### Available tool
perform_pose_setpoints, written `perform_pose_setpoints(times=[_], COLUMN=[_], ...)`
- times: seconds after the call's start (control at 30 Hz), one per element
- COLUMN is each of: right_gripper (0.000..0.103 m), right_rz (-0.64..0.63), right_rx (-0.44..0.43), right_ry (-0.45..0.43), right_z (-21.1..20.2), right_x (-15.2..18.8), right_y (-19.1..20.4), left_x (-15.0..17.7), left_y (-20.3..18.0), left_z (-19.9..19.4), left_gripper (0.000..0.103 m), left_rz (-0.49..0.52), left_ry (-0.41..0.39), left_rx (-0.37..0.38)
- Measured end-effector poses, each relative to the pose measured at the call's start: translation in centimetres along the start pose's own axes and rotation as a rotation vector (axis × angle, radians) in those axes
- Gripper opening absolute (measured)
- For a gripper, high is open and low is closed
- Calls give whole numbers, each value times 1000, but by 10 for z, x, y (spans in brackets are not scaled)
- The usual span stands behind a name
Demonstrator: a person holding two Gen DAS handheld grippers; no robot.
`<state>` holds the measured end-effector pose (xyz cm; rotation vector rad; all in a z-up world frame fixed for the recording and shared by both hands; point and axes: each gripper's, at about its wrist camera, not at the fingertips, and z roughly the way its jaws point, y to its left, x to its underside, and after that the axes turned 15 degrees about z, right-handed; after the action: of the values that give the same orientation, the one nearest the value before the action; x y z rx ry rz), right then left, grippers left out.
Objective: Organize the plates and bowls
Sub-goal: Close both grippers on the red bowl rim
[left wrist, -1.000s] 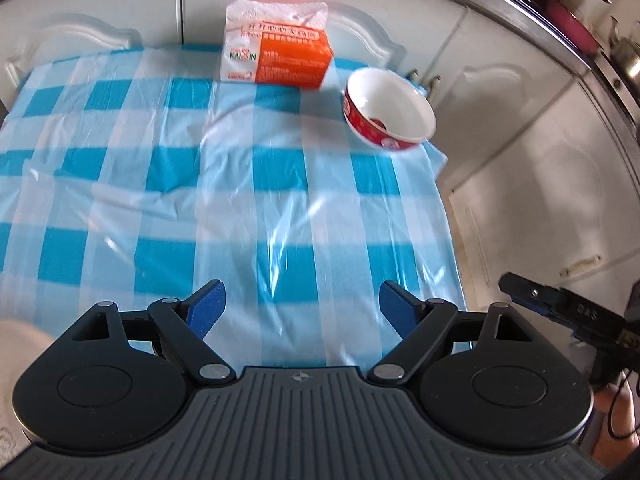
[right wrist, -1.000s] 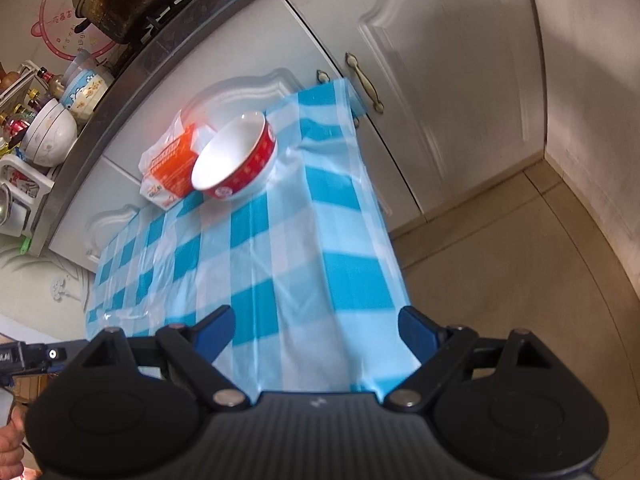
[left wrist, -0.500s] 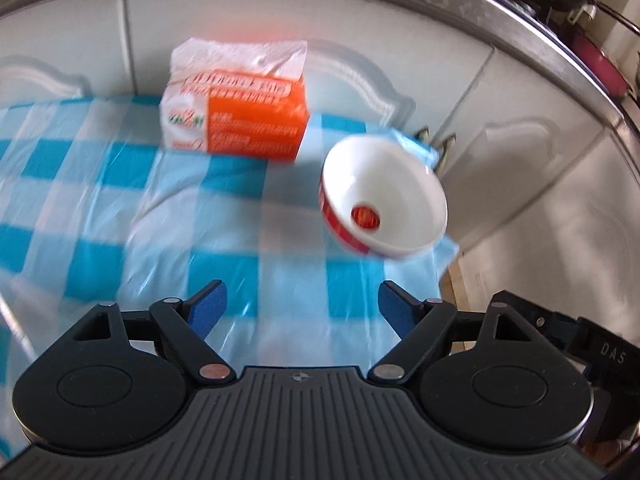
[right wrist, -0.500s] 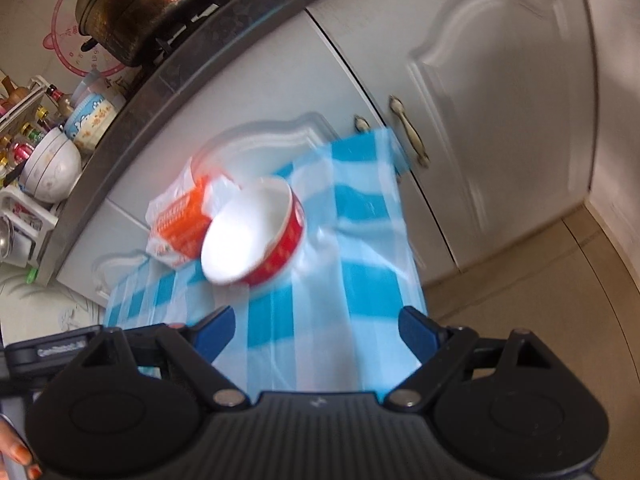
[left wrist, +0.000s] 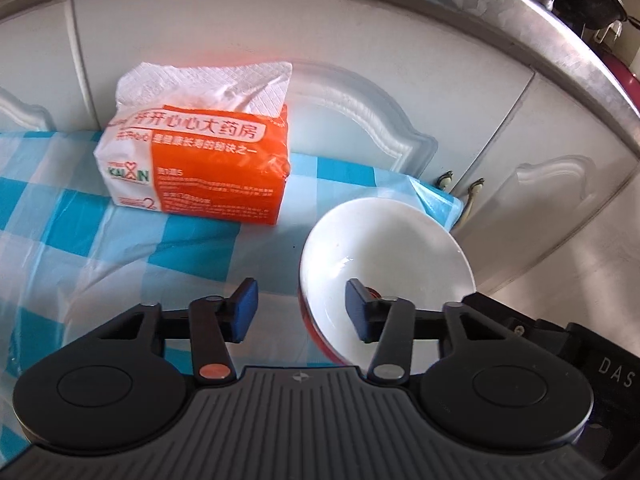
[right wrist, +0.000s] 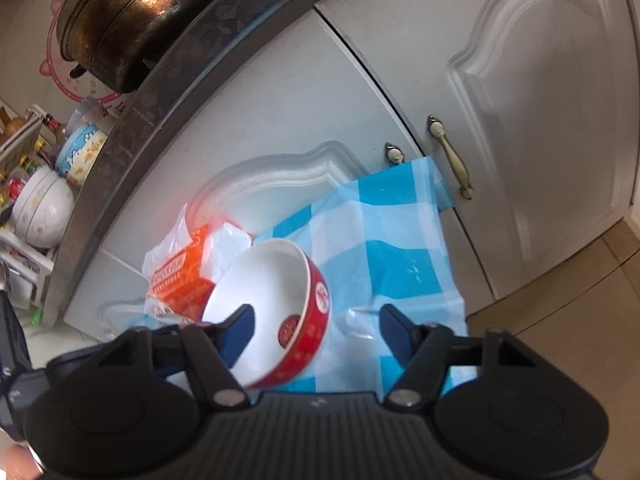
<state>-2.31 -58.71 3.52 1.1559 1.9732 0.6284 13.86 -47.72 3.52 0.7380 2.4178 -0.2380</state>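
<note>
A bowl [left wrist: 384, 248], white inside and red with a pattern outside, stands at the far right corner of the blue-and-white checked tablecloth [left wrist: 120, 240]. My left gripper [left wrist: 302, 312] straddles the bowl's left rim, with its right finger inside the bowl and its left finger outside. Its jaws are closing and the pads stand clear of the wall. In the right wrist view the bowl [right wrist: 260, 280] appears tilted. My right gripper [right wrist: 318, 330] straddles the bowl's right wall, left finger inside. Its jaws are closing too, and its pads are off the wall.
An orange and white tissue pack [left wrist: 196, 176] lies just behind the bowl against white cabinet doors [right wrist: 540, 120] with metal handles [right wrist: 450, 156]. A counter edge runs above, with a dark pot [right wrist: 128, 12] and bowls [right wrist: 40, 208] on it. The cloth drops off to tiled floor [right wrist: 580, 320] on the right.
Both grippers have come forward to the bowl, which now sits between their fingers. Both pairs of jaws have narrowed.
</note>
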Motion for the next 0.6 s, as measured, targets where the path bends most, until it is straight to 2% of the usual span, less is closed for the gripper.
perform_pose_setpoints(times=[0.17, 0.37, 0.5, 0.6], right_gripper=[55, 43, 38, 28], right_rz=[-2, 18, 70, 71], right_rx=[3, 9, -24, -32], right_ry=[18, 39, 61, 71], right_z=[14, 26, 30, 32], right_x=[-1, -1, -3, -2], right_y=[0, -5, -11, -11], left_x=[-3, 0, 2, 4], left_y=[-2, -2, 0, -2], left_z=[20, 31, 36, 36], left_gripper=[45, 39, 37, 32], left_rz=[-5, -9, -16, -16], left_ry=[18, 21, 14, 10], left_rx=[-17, -26, -7, 17])
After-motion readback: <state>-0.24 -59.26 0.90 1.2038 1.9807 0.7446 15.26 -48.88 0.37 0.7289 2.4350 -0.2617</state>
